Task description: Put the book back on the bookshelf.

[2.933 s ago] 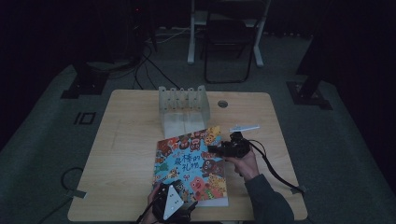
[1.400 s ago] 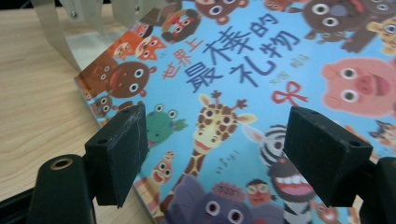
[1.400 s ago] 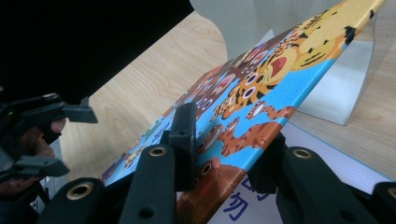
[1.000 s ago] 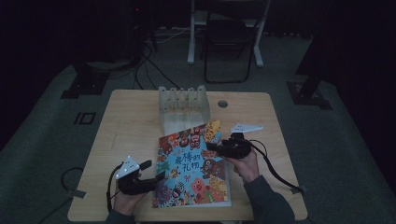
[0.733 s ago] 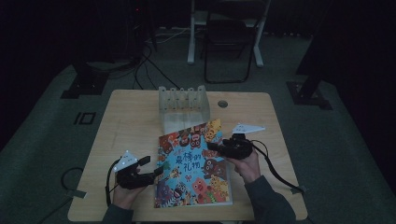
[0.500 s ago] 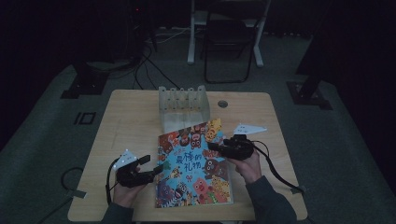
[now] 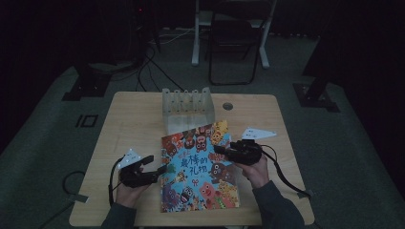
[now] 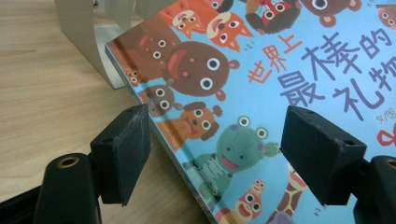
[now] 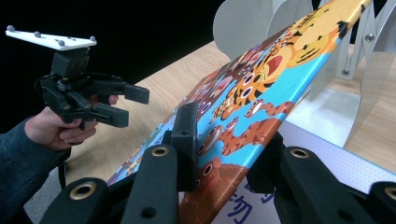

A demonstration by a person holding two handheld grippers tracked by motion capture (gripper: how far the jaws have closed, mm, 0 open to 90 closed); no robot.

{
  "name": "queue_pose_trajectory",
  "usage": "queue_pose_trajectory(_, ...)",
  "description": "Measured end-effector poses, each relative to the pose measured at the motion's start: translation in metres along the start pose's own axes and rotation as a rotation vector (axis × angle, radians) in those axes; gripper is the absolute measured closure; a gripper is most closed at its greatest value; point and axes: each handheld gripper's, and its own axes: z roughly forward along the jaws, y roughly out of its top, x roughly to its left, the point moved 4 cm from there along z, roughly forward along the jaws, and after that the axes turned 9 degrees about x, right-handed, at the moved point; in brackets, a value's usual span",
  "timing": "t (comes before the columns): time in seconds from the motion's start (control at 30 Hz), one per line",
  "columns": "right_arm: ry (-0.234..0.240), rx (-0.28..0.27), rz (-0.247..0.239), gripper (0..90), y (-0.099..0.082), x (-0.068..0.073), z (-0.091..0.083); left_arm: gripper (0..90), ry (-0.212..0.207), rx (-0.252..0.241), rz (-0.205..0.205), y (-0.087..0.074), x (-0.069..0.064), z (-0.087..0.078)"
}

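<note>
A colourful picture book with cartoon animals lies on the wooden table, its far corner against a clear rack. My right gripper is shut on the book's right edge, which is tilted up off the table. White paper with blue print shows beneath that raised edge. My left gripper is open at the book's left side. In the left gripper view the spine edge runs between its pads without touching them. The right gripper view shows the left gripper beyond the book.
The rack of upright clear dividers stands just behind the book. A round hole sits in the tabletop at the back right. A chair and cables lie on the dark floor beyond. Bare wood lies left of the book.
The left gripper has swung from the book's near edge round to its left side, then edged up to the spine. The right gripper has stayed clamped on the right edge.
</note>
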Motion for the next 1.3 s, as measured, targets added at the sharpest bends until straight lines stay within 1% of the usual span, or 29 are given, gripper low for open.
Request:
queue_pose_trajectory(0.1, 0.000, -0.006, -0.005, 69.5, 0.000, 0.000, -0.001, 25.6, 0.001, -0.005, -0.001, 0.004, 0.002, 0.000)
queue_pose_trajectory(0.17, 0.000, -0.011, -0.013, 69.5, 0.000, 0.000, -0.001, 25.6, -0.007, -0.013, -0.003, 0.006, 0.004, 0.000)
queue_pose_trajectory(0.37, 0.001, -0.023, -0.025, 69.7, -0.001, 0.001, -0.004, 25.6, 0.000, -0.012, 0.006, 0.013, 0.007, 0.002)
queue_pose_trajectory(0.47, 0.003, -0.031, -0.035, 69.8, -0.001, 0.001, -0.005, 25.7, -0.008, -0.014, 0.002, 0.016, 0.010, 0.004)
queue_pose_trajectory(0.57, 0.005, -0.038, -0.043, 69.8, -0.002, 0.001, -0.007, 25.6, -0.021, -0.009, 0.007, 0.020, 0.012, 0.007)
queue_pose_trajectory(0.67, 0.004, -0.044, -0.050, 69.8, -0.002, 0.002, -0.008, 25.4, -0.024, -0.010, 0.016, 0.025, 0.013, 0.009)
queue_pose_trajectory(0.77, 0.005, -0.047, -0.059, 69.8, -0.002, 0.002, -0.008, 25.3, -0.023, -0.021, 0.010, 0.029, 0.015, 0.009)
queue_pose_trajectory(0.93, 0.005, -0.056, -0.074, 69.9, -0.002, 0.004, -0.010, 25.2, -0.014, -0.017, 0.005, 0.033, 0.019, 0.010)
queue_pose_trajectory(1.1, 0.006, -0.068, -0.092, 70.1, -0.002, 0.005, -0.012, 25.2, -0.015, -0.017, 0.004, 0.035, 0.022, 0.011)
queue_pose_trajectory(1.13, 0.006, -0.070, -0.094, 70.1, -0.001, 0.005, -0.013, 25.2, -0.011, -0.014, 0.009, 0.036, 0.023, 0.011)
queue_pose_trajectory(1.3, 0.008, -0.079, -0.109, 70.2, -0.001, 0.007, -0.015, 25.0, -0.011, -0.012, 0.002, 0.038, 0.027, 0.012)
